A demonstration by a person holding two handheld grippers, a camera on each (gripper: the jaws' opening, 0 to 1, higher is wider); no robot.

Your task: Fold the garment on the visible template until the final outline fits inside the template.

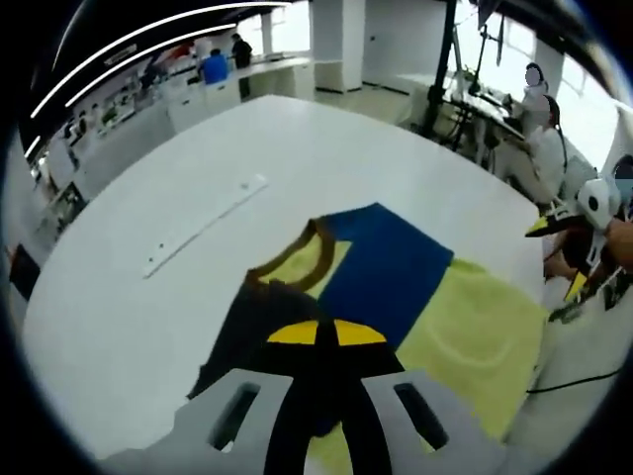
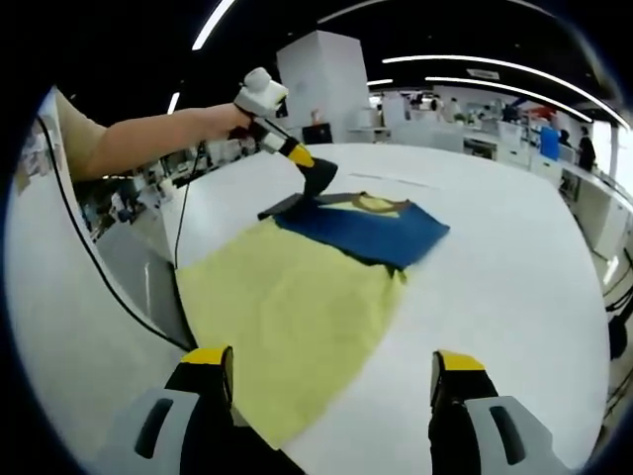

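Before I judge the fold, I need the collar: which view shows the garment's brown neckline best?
The left gripper view: the brown neckline curves there large and unblocked, just beyond the left gripper. In the right gripper view the neckline is small and far, at the garment's distant end beside the left gripper.

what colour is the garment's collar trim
Brown, on the garment, around the neck opening: collar trim. Clearest in the left gripper view.
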